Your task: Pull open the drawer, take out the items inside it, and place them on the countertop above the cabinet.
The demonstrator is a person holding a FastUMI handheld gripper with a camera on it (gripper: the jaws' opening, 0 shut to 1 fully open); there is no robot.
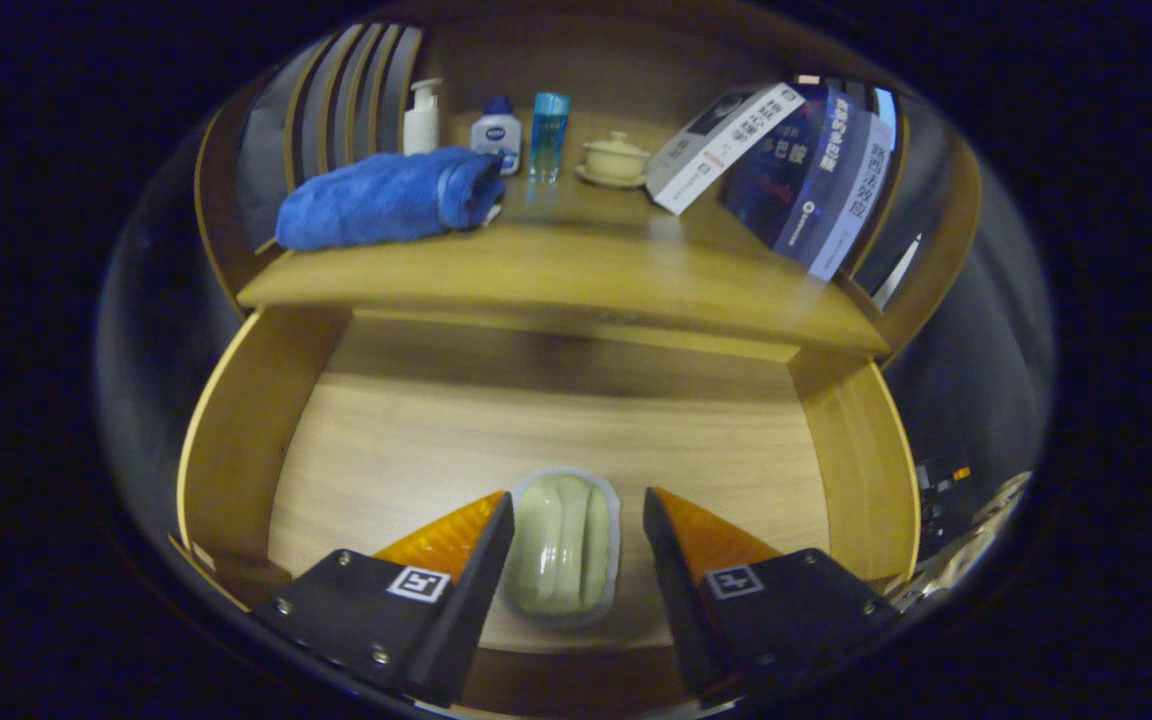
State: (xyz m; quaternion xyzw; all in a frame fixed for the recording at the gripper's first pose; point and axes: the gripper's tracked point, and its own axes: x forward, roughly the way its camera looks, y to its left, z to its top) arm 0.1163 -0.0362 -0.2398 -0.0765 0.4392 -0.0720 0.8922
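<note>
— What is left in the drawer (pixel 236 440)?

— A pale green soap in a clear dish (pixel 563 545), lying on the drawer floor near the front, right between the spread fingers of the tongs (pixel 576 525). Neither finger touches it yet.

— How would it handle?

— Likely light, hard and slick; the dish rim looks smooth, so it could squirt out of a shallow pinch. The long sides, low down, seem the best hold.

— Anything unclear?

— The dish's near end sits low between the fingers, and the drawer's back is in shadow under the worktop (pixel 576 270). Up there lie a rolled blue towel (pixel 386 197), bottles (pixel 496 135), a lidded cup (pixel 616 158) and leaning books (pixel 796 165), leaving bare wood at the front.
</note>
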